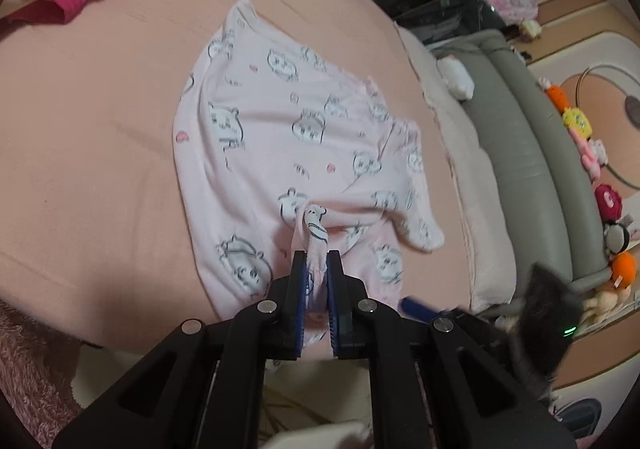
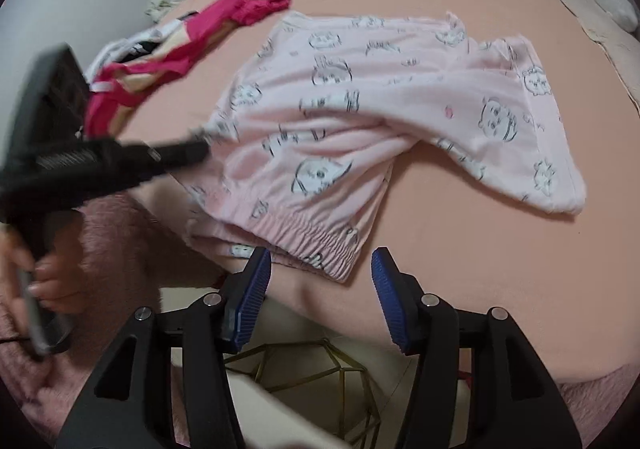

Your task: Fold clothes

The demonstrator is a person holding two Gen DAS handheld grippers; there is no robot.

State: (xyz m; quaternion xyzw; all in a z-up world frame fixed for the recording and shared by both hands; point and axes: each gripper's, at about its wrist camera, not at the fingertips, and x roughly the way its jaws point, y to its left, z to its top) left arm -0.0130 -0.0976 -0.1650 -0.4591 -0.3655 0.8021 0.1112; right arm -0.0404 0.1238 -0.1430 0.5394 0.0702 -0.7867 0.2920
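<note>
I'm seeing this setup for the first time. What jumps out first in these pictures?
Pale pink printed pants lie spread mid-bed, and the left gripper pinches a fold of them at their near edge. The right gripper hangs open just short of the waistband. A bright magenta garment lies crumpled beyond.

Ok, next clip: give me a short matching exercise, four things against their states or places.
Things:
1. left gripper
2. right gripper
3. magenta garment
4. pink pants

States:
A. open, nothing between the pads
B. spread on the bed, cartoon print
C. shut on pink cloth
D. crumpled at the far side of the bed

Pairs: 1-C, 2-A, 3-D, 4-B
</note>
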